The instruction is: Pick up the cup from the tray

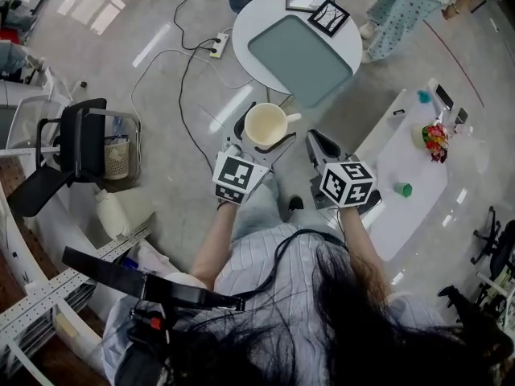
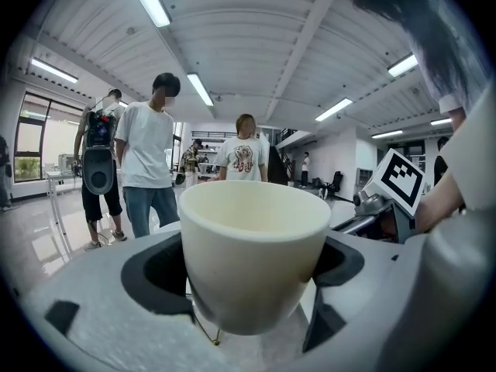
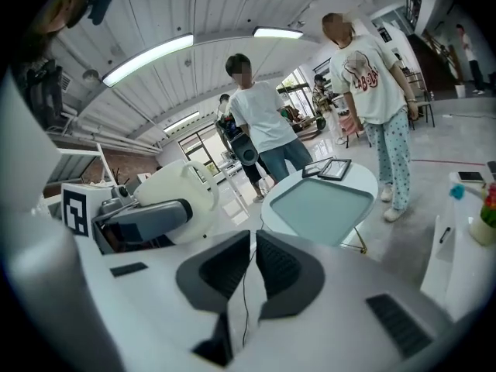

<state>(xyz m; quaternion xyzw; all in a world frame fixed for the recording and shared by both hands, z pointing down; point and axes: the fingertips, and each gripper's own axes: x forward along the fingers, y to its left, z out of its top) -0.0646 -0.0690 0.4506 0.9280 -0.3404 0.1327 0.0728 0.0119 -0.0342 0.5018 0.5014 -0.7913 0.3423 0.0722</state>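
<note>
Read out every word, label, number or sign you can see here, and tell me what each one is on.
No text reads clearly.
Reddish print on a standing person's white T-shirt: too blurred to read.
Black-and-white square markers on the left marker cube and the right marker cube: patterns, no letters.
Cream round cup: no print visible.
</note>
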